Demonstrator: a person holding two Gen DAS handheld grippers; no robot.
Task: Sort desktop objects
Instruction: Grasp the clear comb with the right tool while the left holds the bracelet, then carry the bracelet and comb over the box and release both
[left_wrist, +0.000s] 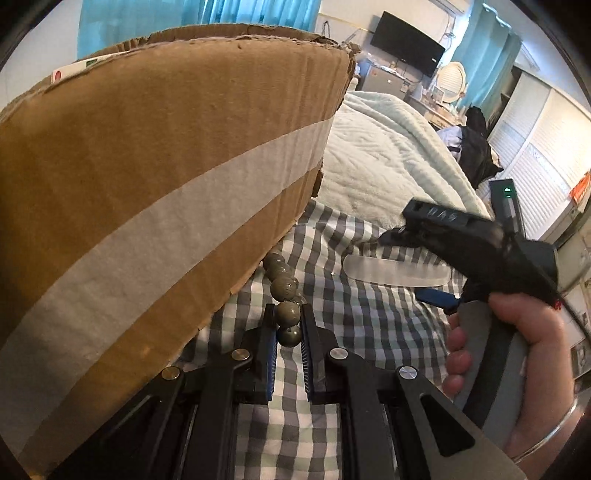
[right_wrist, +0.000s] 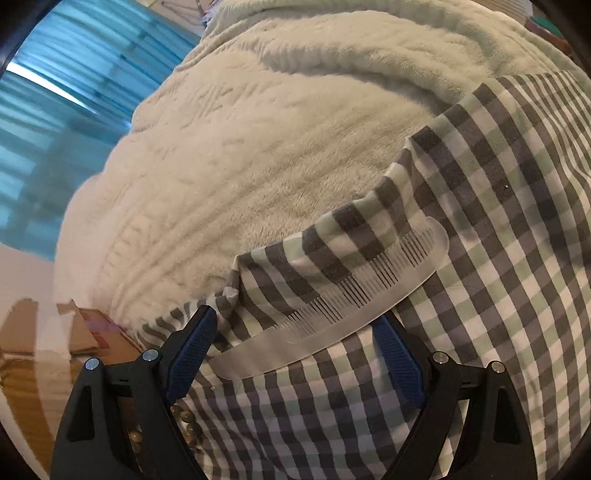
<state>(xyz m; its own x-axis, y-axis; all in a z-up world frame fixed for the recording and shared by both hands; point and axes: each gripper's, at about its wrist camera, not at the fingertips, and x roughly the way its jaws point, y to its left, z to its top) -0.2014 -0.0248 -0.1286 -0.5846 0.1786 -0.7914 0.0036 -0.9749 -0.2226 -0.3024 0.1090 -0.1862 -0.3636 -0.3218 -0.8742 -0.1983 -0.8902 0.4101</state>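
A string of olive-green beads (left_wrist: 283, 287) lies on the checked cloth (left_wrist: 354, 325) beside the cardboard box (left_wrist: 147, 206). My left gripper (left_wrist: 288, 317) is shut on its near beads, and the rest of the string trails off toward the box corner. A translucent white comb (right_wrist: 347, 306) lies flat on the cloth, teeth toward the blanket. My right gripper (right_wrist: 295, 319) points steeply down over it, open, with one blue pad on each side and neither pressing. The left wrist view shows the right gripper (left_wrist: 402, 266), held by a hand (left_wrist: 517, 332), above the comb (left_wrist: 369, 271).
The tall cardboard box with a pale tape band fills the left side, close to the left gripper. A cream fleece blanket (right_wrist: 258, 147) is heaped just beyond the comb. Further back are teal curtains (left_wrist: 199, 14), a wall TV (left_wrist: 406, 44) and white cupboards (left_wrist: 535, 147).
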